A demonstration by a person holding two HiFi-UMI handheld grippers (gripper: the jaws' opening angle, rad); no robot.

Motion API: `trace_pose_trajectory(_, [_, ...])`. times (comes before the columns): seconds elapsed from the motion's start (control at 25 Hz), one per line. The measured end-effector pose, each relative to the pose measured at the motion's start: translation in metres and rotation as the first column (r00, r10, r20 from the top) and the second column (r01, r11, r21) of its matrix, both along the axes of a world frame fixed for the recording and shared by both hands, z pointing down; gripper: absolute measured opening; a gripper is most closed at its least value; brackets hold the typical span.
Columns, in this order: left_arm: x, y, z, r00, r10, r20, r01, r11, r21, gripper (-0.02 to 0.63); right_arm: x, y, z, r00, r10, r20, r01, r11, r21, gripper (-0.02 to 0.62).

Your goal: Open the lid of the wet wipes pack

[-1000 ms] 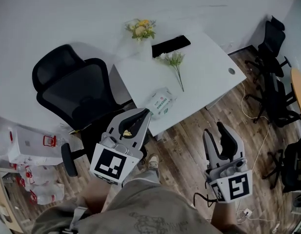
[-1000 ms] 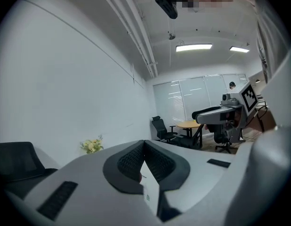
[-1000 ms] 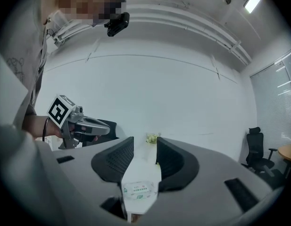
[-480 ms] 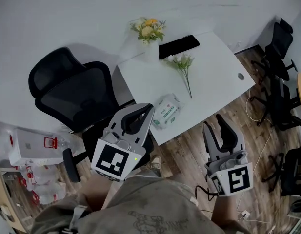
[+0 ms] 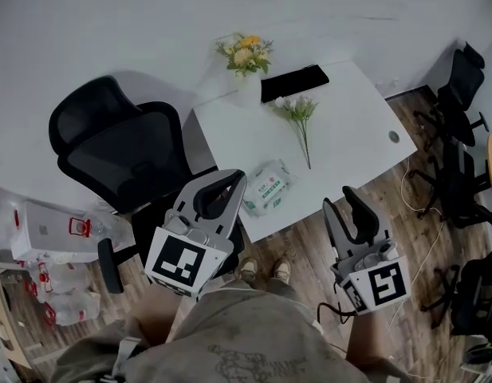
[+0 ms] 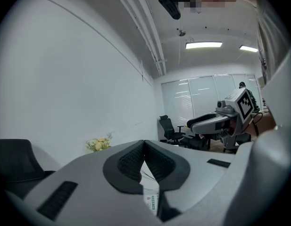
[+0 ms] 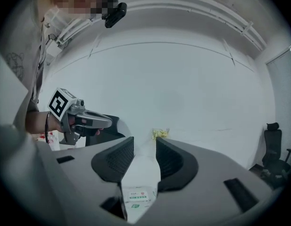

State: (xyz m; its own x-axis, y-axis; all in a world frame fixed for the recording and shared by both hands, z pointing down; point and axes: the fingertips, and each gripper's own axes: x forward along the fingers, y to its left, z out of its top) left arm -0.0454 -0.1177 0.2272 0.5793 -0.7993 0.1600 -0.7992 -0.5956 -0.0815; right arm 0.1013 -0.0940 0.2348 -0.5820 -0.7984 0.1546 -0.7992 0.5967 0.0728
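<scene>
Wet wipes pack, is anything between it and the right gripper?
Nothing visible. The wet wipes pack lies at the near edge of the table, and the right gripper, jaws apart, faces it with only open space between.

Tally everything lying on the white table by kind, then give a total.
wet wipes pack: 1
flower bunches: 2, a yellow flower bunch and a white flower bunch
black flat slab: 1
Total: 4
</scene>
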Motion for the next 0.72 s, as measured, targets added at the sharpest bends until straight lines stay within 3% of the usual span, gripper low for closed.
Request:
trace_pose_trajectory(0.32, [0.002, -0.007, 0.011, 0.996, -0.088, 0.007, 0.088, 0.996, -0.03, 0.017, -0.007, -0.035, 0.031, 0.991, -0.123, -0.043, 0.121, 0.991, -0.056, 0.163])
trace_pose_trajectory(0.52, [-0.001, -0.023, 0.036, 0.991, -0.119, 0.065, 0.122, 0.991, -0.052, 0.017, -0.025, -0.063, 0.068, 0.978, -0.177, -0.115, 0.167, 0.982, -0.091, 0.163])
trace_pose_trajectory(0.72, [0.001, -0.038, 0.078, 0.983, -0.143, 0.114, 0.156, 0.98, -0.124, 0.017, -0.039, -0.078, 0.124, 0.957, -0.258, -0.136, 0.227, 0.952, -0.206, 0.163])
